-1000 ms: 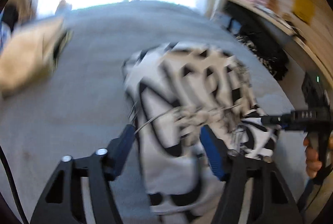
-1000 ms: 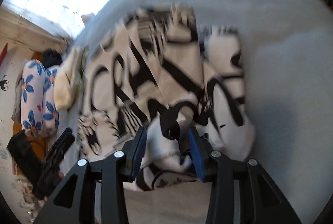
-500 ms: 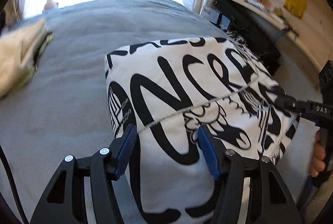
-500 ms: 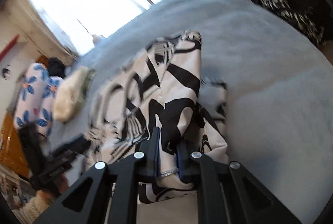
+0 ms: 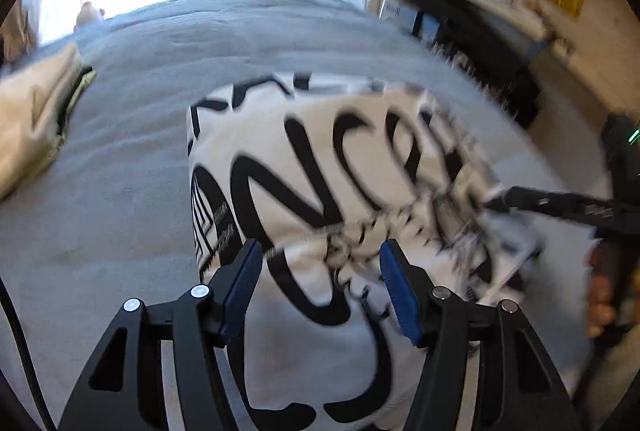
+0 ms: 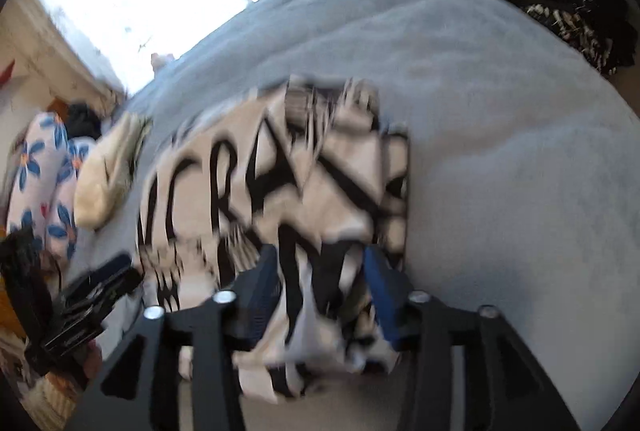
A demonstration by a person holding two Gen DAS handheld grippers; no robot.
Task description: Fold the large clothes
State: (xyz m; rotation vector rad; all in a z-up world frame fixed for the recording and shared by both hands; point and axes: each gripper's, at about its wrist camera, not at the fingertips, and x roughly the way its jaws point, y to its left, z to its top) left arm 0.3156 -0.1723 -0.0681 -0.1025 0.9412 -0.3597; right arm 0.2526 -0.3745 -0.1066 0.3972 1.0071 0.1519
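Lying folded on the grey bed (image 5: pixel 132 167), the black-and-white garment (image 5: pixel 328 167); left tongs (image 5: pixel 320 267) parted, right tongs (image 6: pixel 320 267) just opening, both gripping nothing.

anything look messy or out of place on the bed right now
Mostly tidy. The black-and-white printed garment lies folded on the grey bed, but its near right corner is bunched and rumpled between the open fingers of the right claw, whose jaws have just been opening. Blur hides finer detail.
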